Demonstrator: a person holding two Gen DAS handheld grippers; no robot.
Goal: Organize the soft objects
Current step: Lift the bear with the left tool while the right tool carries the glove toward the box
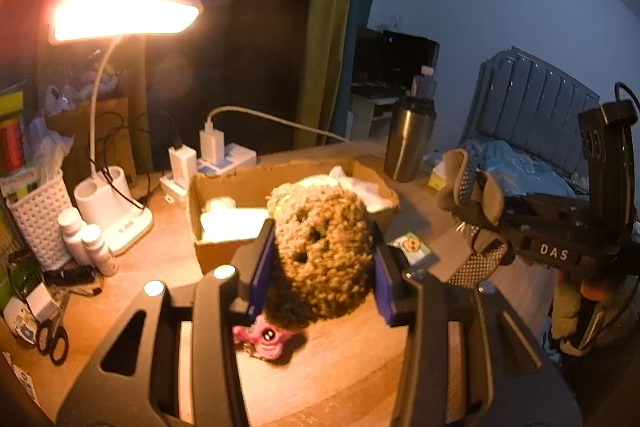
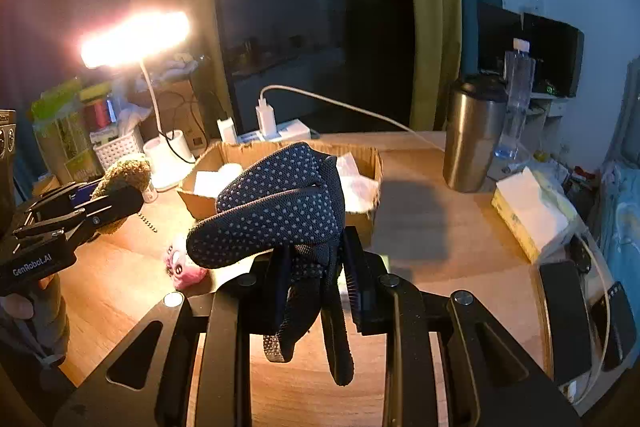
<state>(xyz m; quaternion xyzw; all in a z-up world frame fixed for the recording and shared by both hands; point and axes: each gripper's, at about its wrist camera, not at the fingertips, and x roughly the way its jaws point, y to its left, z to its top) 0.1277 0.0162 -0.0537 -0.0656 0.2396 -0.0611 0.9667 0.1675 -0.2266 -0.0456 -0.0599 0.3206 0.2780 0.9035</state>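
My left gripper (image 1: 320, 263) is shut on a brown curly plush toy (image 1: 320, 247) and holds it above the desk, just in front of the cardboard box (image 1: 224, 183). The plush also shows in the right wrist view (image 2: 124, 171). My right gripper (image 2: 316, 267) is shut on a dark dotted work glove (image 2: 276, 211), held up near the box (image 2: 368, 155); the glove also shows in the left wrist view (image 1: 476, 195). The box holds white soft items (image 1: 232, 219). A small pink plush toy (image 1: 268, 341) lies on the desk under the left gripper.
A lit desk lamp (image 1: 120, 15) stands at the left with a white basket (image 1: 38, 215), bottles (image 1: 86, 239) and scissors (image 1: 52, 341). Chargers (image 1: 212, 147) sit behind the box. A steel tumbler (image 2: 472, 135) and tissue pack (image 2: 532, 211) stand to the right.
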